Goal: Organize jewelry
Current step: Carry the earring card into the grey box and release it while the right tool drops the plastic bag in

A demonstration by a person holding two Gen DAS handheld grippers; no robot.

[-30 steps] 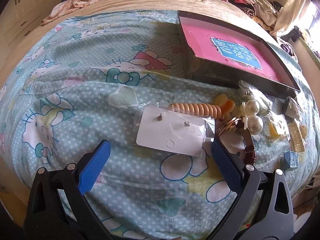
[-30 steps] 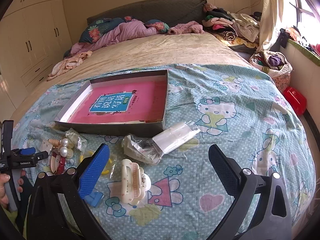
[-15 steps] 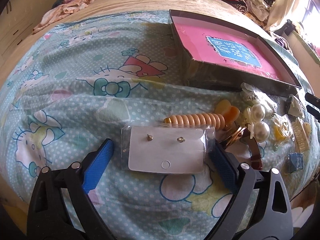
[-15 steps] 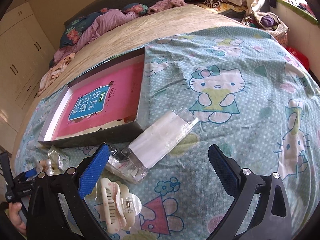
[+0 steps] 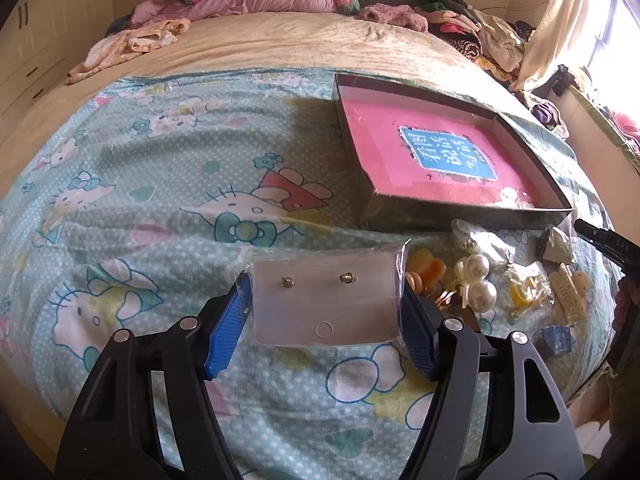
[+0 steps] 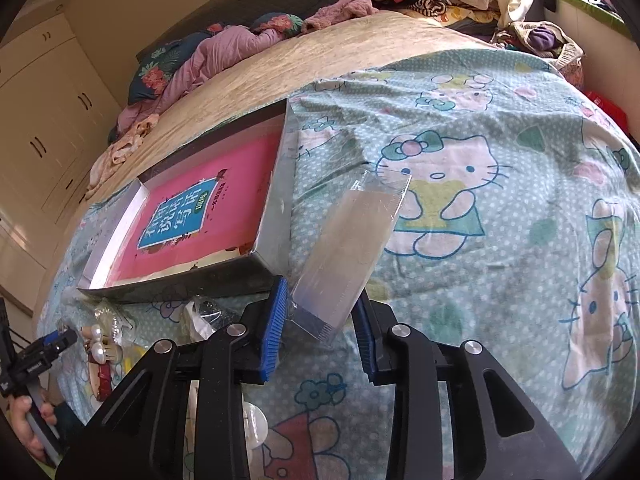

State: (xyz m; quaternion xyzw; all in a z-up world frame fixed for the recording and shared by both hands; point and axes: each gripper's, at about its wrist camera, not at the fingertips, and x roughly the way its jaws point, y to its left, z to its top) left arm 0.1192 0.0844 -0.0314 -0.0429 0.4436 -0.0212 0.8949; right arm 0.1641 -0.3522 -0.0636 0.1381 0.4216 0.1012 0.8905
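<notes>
Where tray edge crowds trinkets, seemingly open bedspread leftward.

On the bed lie one shallow box holding one pink book at two o'clock, two bagged cards, one earring card with two studs and one plain card, and two large pearls at three o'clock.

A wide bed carries a teal cartoon-cat printed sheet. On the sheet lie a shallow dark-walled box with a pink book inside, 2 large white pearls and a small blue cube.
</notes>
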